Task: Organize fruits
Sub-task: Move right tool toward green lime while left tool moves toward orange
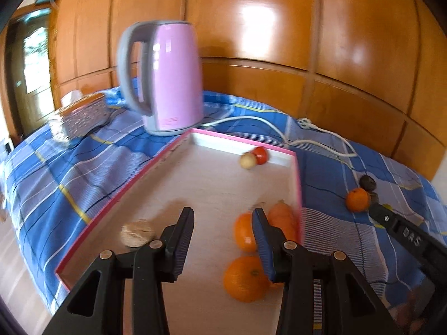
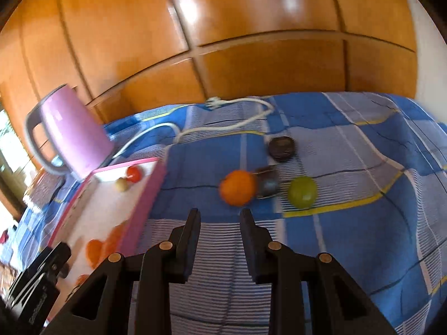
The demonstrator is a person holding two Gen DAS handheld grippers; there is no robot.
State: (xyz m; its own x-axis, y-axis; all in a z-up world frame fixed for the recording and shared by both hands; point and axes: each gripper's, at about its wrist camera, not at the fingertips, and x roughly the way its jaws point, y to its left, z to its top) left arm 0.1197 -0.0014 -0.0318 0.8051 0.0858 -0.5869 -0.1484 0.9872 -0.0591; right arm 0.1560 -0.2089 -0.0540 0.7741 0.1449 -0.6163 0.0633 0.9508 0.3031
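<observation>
Both my tongs are matte black plastic with triangular cut-outs in the arms and round brass-coloured pivot screws. Left tongs [image 1: 223, 217]: ribbed pads [image 1: 183, 247], blue-tinted. Right tongs [image 2: 220, 219]: same build; white embossed lettering on its body, unreadable from the left wrist view.

tray [image 2: 145, 192] near end: oranges [image 2: 95, 248] blurred, cut by left gripper [image 2: 36, 287] | dark fruit [image 2: 268, 184] behind orange [image 2: 237, 187], smeared, type n/k
</observation>
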